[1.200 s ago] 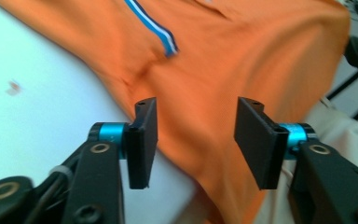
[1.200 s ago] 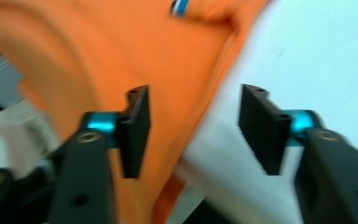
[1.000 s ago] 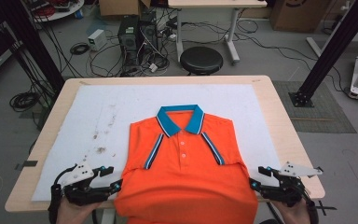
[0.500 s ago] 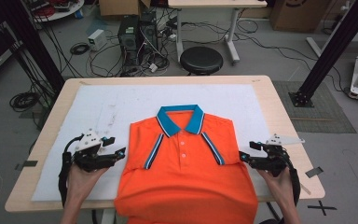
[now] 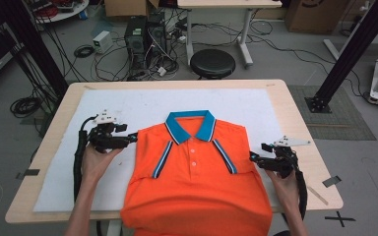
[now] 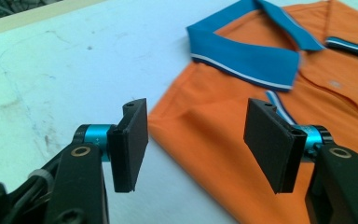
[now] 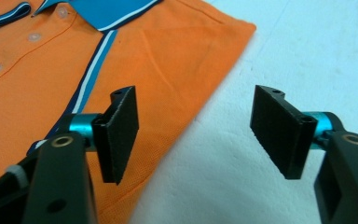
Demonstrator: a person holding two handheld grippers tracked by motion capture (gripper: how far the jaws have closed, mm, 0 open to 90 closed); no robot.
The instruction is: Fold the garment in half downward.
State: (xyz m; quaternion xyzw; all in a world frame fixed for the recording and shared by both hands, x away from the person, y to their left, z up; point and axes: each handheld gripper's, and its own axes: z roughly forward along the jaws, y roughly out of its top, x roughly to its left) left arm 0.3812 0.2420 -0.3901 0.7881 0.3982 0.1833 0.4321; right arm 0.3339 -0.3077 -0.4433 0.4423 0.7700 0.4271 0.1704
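Orange polo shirt [image 5: 197, 182] lies folded on white mat [image 5: 128, 105], blue collar [image 5: 190, 124] away from person, hem over near table edge | left gripper [image 5: 130, 139] jaws wide, empty, at shirt's left shoulder edge | right gripper [image 5: 252, 157] jaws wide, just closing slightly, empty, at shirt's right edge

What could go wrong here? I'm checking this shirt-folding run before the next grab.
1. The polo shirt hangs over the near table edge; a pull at its shoulders may let it slide off.
2. The left gripper, open at the folded shoulder edge, may pinch one layer and undo the fold.
3. The right gripper, half over the white mat, may miss the edge.
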